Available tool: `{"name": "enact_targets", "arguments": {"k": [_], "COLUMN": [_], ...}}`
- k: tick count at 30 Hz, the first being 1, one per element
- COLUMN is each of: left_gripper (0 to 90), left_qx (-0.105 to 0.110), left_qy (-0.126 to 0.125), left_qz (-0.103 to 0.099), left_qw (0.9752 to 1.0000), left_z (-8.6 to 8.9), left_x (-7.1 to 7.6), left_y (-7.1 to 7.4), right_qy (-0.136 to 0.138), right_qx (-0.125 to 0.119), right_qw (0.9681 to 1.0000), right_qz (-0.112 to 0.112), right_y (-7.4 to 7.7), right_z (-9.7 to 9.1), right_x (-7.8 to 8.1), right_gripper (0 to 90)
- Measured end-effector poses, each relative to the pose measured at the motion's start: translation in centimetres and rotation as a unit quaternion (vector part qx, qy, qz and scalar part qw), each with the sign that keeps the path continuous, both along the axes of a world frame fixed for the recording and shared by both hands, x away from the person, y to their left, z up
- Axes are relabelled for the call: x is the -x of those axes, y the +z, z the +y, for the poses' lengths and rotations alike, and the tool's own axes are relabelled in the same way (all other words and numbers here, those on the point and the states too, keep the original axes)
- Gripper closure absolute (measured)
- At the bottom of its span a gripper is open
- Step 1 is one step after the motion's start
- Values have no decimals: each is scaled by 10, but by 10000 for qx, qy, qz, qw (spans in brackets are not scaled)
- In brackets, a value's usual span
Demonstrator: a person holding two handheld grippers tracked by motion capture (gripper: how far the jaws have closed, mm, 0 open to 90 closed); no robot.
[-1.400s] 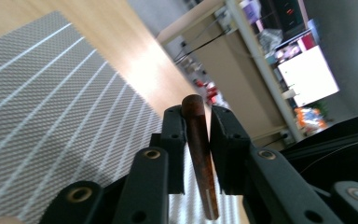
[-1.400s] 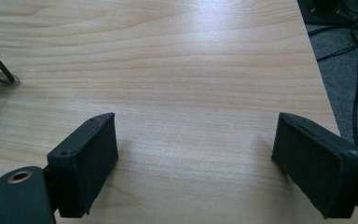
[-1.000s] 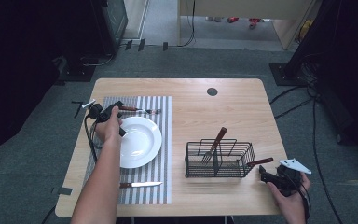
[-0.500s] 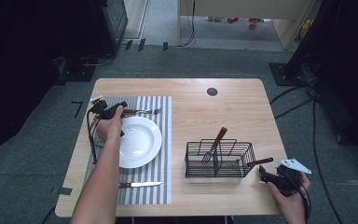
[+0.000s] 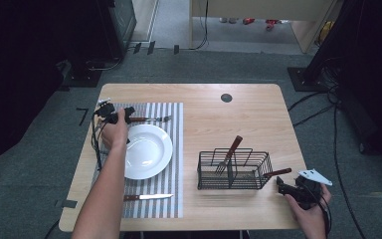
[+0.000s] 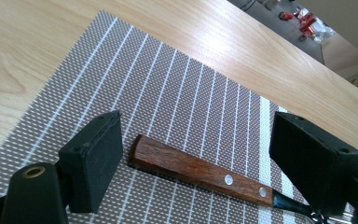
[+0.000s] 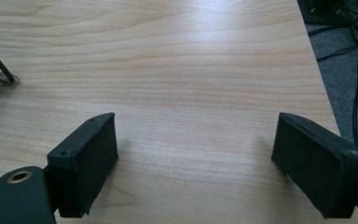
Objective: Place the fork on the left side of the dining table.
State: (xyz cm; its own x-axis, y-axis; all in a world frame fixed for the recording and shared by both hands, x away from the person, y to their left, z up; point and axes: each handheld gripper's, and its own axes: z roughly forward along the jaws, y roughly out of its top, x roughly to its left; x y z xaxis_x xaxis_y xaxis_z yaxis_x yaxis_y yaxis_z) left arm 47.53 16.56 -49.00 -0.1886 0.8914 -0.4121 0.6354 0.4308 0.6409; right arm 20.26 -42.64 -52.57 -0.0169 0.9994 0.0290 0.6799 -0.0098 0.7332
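Observation:
A wood-handled fork [image 5: 149, 119] lies across the far end of the striped placemat [image 5: 171, 164], just beyond the white plate [image 5: 146, 151]. My left gripper [image 5: 115, 116] is at the fork's handle end. In the left gripper view the left gripper [image 6: 200, 140] is open, its jaws standing on either side of the wooden handle [image 6: 200, 170] without touching it. A knife [image 5: 149, 197] lies on the mat in front of the plate. My right gripper [image 5: 287, 188] rests open over bare table right of the wire basket [image 5: 234, 172]; nothing lies between the right gripper [image 7: 196, 149] jaws.
The black wire basket holds a fork [image 5: 229, 154], and a wooden handle [image 5: 278, 173] pokes out of its right side. A basket foot [image 7: 0, 74] shows at the left of the right gripper view. A dark round grommet [image 5: 226, 97] sits at the table's far side.
The left hand and gripper have shifted very slightly at the fork's handle. The fork, plate, knife and right gripper stay where they were.

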Motion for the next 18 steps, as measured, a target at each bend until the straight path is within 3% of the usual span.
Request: {"name": "enact_targets", "arguments": {"k": [11, 18], "left_gripper": [175, 163], "left_qx": [-171, -330], "left_qy": [-277, -602], "left_qz": [-173, -350], "left_qw": [9993, 9970], "left_z": [-2, -4], "left_x": [8, 20], "left_y": [18, 32], "right_qy": [1, 0], "right_qx": [2, 1], "right_qw": [10000, 10000], "right_qz": [0, 1], "right_y": [0, 0], "right_z": [0, 0], "right_x": [0, 0], "right_gripper": [136, 136]}}
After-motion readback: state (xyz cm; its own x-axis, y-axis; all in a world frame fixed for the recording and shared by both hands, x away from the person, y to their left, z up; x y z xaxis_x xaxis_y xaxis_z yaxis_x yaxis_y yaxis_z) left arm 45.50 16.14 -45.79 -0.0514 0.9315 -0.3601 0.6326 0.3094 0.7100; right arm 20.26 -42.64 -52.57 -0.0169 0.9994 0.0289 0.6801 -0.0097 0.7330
